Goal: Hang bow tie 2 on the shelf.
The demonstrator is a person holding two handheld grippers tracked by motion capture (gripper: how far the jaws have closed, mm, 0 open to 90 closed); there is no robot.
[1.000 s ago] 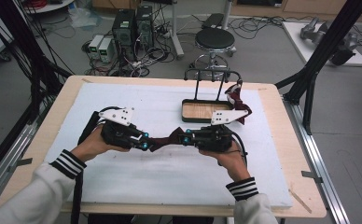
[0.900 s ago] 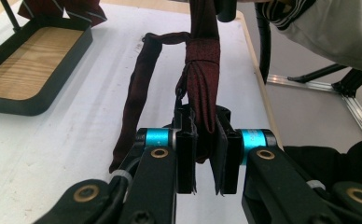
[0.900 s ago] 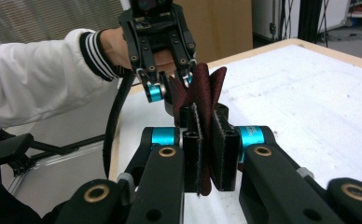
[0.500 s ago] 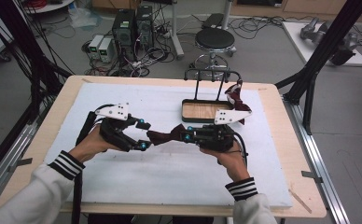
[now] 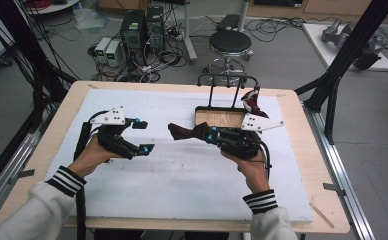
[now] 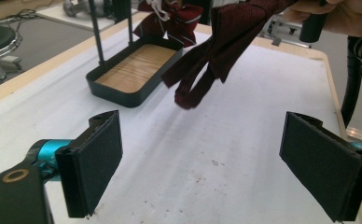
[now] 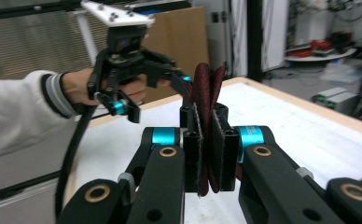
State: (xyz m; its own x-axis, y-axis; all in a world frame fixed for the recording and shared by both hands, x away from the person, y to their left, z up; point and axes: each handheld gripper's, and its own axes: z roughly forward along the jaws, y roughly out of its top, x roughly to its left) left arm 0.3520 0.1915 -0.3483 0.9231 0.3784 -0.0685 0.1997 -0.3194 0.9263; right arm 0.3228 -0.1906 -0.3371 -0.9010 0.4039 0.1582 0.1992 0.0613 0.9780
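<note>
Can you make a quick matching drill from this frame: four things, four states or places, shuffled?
Things:
1. left gripper
2. right gripper
3. tie
4. tray

States or places:
A. dark rim, wooden floor, at the far side of the mat
B. jaws wide apart, holding nothing
C. dark red, folded, hanging clear of the mat
D. jaws shut on cloth

Pairs: 1-B, 2-D, 3-C, 4-A

On the white-covered desk (image 5: 182, 180), the right gripper (image 5: 209, 136) holds a dark red tie (image 5: 184, 132) clamped in its jaws, just in front of a black tray with a wooden floor (image 5: 221, 118). The left gripper (image 5: 143, 136) hovers apart from the tie, jaws spread wide. Another dark red cloth (image 5: 252, 101) hangs at the tray's stand.
</note>
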